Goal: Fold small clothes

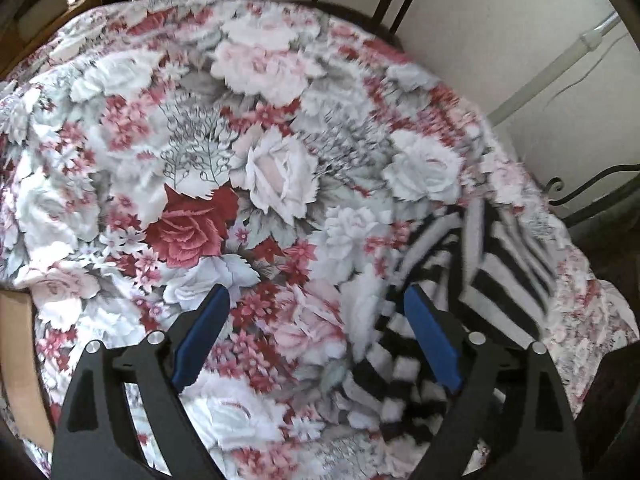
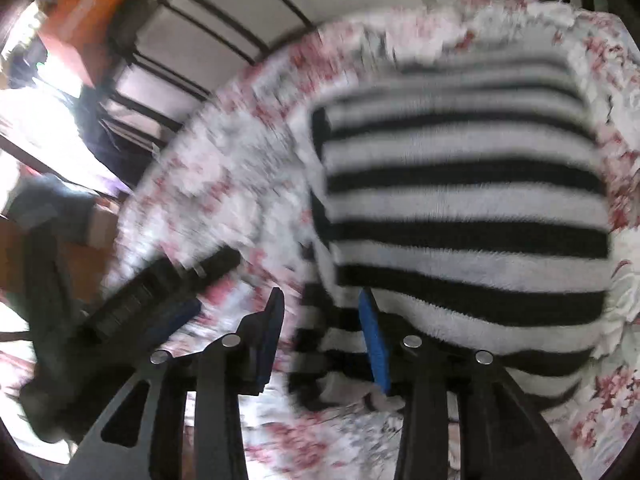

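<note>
The bed [image 1: 280,128] fills most of the left wrist view. It is covered by a floral spread [image 1: 192,216] printed with white, pink and red roses. A dark metal frame [image 1: 384,4] with upright bars stands at the far edge, against a pale wall [image 1: 500,40]. The same frame shows in the right wrist view, far left.

The task item is a black-and-white striped top [image 2: 460,208]. It lies on the spread, at the right near part of the bed in the left wrist view [image 1: 472,264]. In the right wrist view it spans the centre and right, stripes running left to right. Its near left edge is rumpled and bunched. Both views are motion-blurred, so fine folds cannot be read.

A cardboard box [image 1: 20,360] sits at the near left edge of the left wrist view, beside the bed. Its contents are not visible.

Left gripper [image 1: 316,304]: jaws spread wide, grasping nothing. The left blue pad is over bare spread; the right blue pad is over the left edge of the top. Contact with the fabric cannot be determined.

Right gripper [image 2: 322,312]: jaws parted. The bunched near left edge of the top lies between the blue pads. Whether the pads pinch it cannot be determined. The left gripper appears as a dark blurred shape [image 2: 168,292] at the left of this view.
</note>
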A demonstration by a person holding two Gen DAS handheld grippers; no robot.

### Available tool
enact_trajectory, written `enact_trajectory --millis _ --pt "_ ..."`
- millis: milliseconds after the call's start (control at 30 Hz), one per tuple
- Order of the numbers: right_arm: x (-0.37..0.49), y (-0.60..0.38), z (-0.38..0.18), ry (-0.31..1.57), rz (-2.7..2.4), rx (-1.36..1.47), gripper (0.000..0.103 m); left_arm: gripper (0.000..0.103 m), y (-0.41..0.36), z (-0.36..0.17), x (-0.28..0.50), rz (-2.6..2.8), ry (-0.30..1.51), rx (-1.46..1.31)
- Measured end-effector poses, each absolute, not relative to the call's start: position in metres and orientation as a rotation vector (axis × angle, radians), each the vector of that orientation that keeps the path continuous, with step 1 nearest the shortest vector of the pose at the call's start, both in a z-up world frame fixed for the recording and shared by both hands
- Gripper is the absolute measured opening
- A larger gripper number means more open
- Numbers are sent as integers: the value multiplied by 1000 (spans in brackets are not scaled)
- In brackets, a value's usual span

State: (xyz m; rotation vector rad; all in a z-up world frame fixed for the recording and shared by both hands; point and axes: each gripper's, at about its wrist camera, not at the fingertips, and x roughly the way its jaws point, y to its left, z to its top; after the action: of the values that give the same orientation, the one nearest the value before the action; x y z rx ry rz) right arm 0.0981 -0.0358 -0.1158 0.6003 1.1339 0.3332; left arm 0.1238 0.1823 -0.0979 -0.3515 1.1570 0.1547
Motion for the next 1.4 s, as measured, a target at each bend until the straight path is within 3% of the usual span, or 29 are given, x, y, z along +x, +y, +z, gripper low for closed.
enact_trajectory --millis 67,167,267,467,633,800,933,1033,1233,1400 --pt "89 -58 -91 1057 317 620 34 90 176 -84 113 113 1128 -370" --pt "78 -99 -67 948 209 619 11 95 149 -75 99 24 1105 -336" --pt "77 -126 -70 916 138 627 5 95 105 -83 93 -76 1142 -199" --pt "108 -128 -113 1006 119 627 4 98 63 -143 115 112 1220 215" --pt "130 -135 -172 1128 120 717 0 99 112 -186 144 38 1379 -127" --pt "123 -128 -149 1107 97 677 2 99 105 -170 145 46 1352 -95" --pt "100 -129 -115 1078 143 631 3 98 118 -125 137 11 1254 -206" --pt "78 -126 -105 1100 142 553 3 98 120 -128 133 -38 1295 -259" --pt "61 -135 -162 1282 86 522 0 99 101 -188 136 17 1445 -121" --pt "67 -135 -167 1300 88 524 1 99 107 -180 143 1 1443 -176"
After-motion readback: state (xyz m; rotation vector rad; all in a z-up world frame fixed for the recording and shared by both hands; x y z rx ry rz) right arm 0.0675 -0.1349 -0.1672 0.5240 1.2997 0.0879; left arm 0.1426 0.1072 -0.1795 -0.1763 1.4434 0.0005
